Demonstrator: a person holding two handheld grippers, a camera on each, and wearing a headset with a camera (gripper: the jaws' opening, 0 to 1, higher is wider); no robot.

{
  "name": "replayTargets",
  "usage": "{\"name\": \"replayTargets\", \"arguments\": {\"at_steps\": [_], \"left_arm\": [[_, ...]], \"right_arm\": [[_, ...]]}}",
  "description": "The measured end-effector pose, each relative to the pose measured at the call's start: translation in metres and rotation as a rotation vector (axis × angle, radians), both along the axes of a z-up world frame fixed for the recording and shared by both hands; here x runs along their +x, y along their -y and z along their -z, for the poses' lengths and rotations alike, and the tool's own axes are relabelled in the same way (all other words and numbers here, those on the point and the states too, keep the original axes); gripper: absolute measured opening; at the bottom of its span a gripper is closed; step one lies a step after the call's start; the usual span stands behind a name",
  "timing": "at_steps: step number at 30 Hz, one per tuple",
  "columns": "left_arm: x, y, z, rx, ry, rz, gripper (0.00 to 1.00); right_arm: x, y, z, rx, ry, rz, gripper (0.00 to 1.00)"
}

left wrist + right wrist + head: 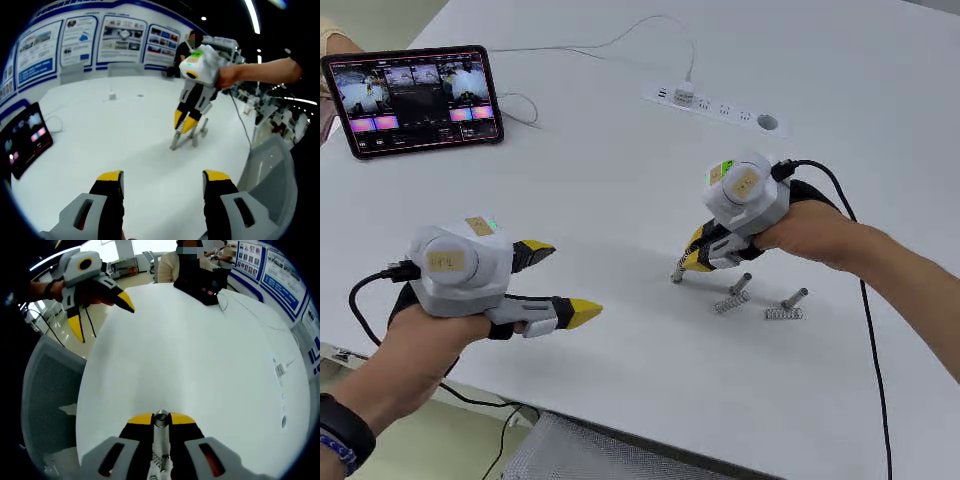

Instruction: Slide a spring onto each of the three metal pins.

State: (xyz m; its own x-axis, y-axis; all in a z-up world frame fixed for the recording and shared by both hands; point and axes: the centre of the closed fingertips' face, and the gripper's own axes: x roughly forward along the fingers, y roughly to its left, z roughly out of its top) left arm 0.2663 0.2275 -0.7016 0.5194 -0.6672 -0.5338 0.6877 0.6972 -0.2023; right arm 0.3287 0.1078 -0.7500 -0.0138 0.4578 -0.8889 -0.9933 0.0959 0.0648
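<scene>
In the head view, the right gripper [695,262] has its yellow-tipped jaws closed on a short silver metal pin [678,274]. The pin's lower end touches the white surface [620,180]. Just beside it lie a second silver pin [741,284] and a third silver pin [794,297]. A small coiled wire spring lies next to each, the nearer spring [731,302] and the farther spring [783,313]. Neither is threaded on a pin. The left gripper [560,280] hovers well apart from them, jaws wide and holding nothing.

In the left gripper view, its own jaws stand wide with bare surface between them. Across the surface, the right gripper props the gripped pin on its end, tilted.

In the right gripper view, the pin's round end shows clamped between the jaw tips. Lower down there seem to be coils around its shaft, too small to be sure. By my judgement at most one pin is fitted, and two springs are left to slide on.
</scene>
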Motion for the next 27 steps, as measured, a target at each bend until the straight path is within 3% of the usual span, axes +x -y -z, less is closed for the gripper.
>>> {"name": "replayTargets", "arguments": {"at_steps": [27], "left_arm": [[-0.001,-0.009,0.002,-0.003,-0.008,-0.022,0.65]], "right_arm": [[-0.001,-0.002,0.028,-0.051,-0.004,-0.044,0.13]]}}
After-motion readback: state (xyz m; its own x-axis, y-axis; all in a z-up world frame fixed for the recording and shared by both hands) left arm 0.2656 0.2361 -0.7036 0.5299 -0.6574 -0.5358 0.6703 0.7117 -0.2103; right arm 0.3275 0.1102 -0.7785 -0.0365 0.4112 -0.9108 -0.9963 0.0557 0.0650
